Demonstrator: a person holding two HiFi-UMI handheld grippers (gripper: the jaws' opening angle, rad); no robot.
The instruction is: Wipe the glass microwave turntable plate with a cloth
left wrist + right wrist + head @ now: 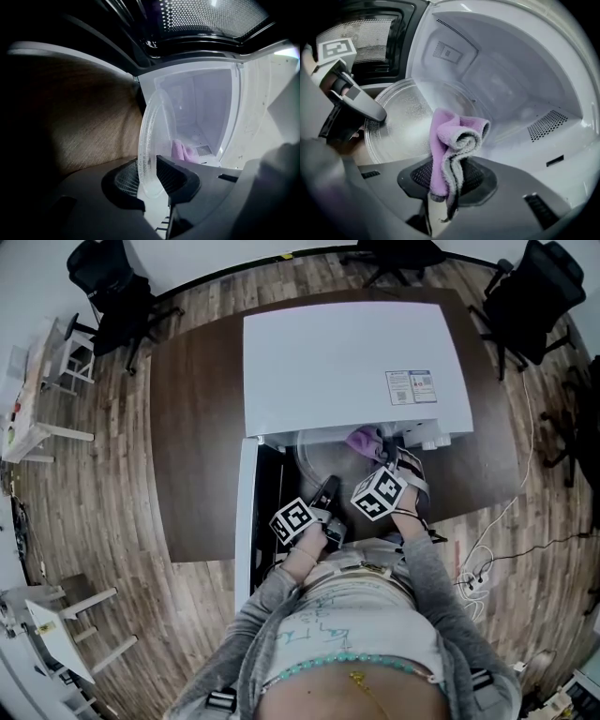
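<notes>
Item: my left gripper (pixel 151 177) pinches the glass plate (pixel 157 122) by its rim, upright between its jaws. My right gripper (pixel 447 178) clamps the cloth (pixel 450 136), plate just ahead. Risk: hard wiping could twist it loose.

The label (pixel 411 387) on the microwave (pixel 347 362) is unreadably small.

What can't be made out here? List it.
- Head view: the microwave top hides most of the glass turntable plate.
- Left gripper view: plate seen edge-on, its face unreadable; purple cloth a small blurred patch.
- Right gripper view: the cloth hides whether it touches the plate; the left hand-held gripper covers the plate's rim.
</notes>
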